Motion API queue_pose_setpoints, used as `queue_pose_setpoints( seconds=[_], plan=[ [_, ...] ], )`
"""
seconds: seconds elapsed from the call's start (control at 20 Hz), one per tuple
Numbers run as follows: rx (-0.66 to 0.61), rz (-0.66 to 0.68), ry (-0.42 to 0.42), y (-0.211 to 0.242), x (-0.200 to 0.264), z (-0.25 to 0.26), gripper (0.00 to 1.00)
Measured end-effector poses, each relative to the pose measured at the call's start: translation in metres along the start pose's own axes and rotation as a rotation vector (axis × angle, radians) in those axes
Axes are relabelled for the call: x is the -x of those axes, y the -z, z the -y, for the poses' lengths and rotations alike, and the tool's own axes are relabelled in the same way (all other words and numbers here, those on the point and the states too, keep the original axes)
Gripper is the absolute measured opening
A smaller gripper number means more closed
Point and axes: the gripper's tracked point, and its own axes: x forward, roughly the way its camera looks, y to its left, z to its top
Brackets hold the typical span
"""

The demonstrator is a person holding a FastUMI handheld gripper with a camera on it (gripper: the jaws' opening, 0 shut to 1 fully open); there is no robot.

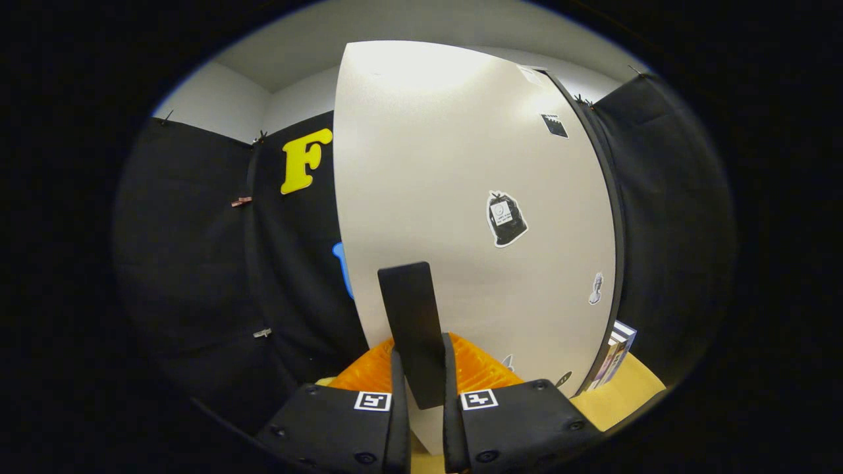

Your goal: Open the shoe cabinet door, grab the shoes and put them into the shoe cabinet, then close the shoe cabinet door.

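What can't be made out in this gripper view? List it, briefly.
- Cabinet's inside: hidden behind the white flat cabinet door, gripper view.
- Lower end of the black flat handle: covered by the tongs, which are shut on it.
- Print on the black bag-shaped sticker: too small to read.
- Colourful books beyond the door: partly covered by the door's edge.
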Motion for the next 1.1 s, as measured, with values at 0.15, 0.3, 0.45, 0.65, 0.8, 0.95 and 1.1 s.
queue_pose_setpoints(
  seconds=[0.15,0.3,0.45,0.65,0.8,0.95,1.1],
  plan=[
    [0.012,-0.016,-0.063,-0.003,0.025,0.010,0.23],
    [0.029,-0.021,-0.112,-0.006,0.049,0.024,0.23],
    [0.036,-0.029,-0.145,-0.009,0.070,0.039,0.23],
    [0.054,-0.030,-0.140,-0.014,0.095,0.065,0.23],
    [0.059,-0.023,-0.118,-0.018,0.113,0.086,0.23],
    [0.067,-0.012,-0.085,-0.022,0.128,0.105,0.23],
    [0.067,-0.010,-0.044,-0.026,0.137,0.126,0.22]
  ],
)
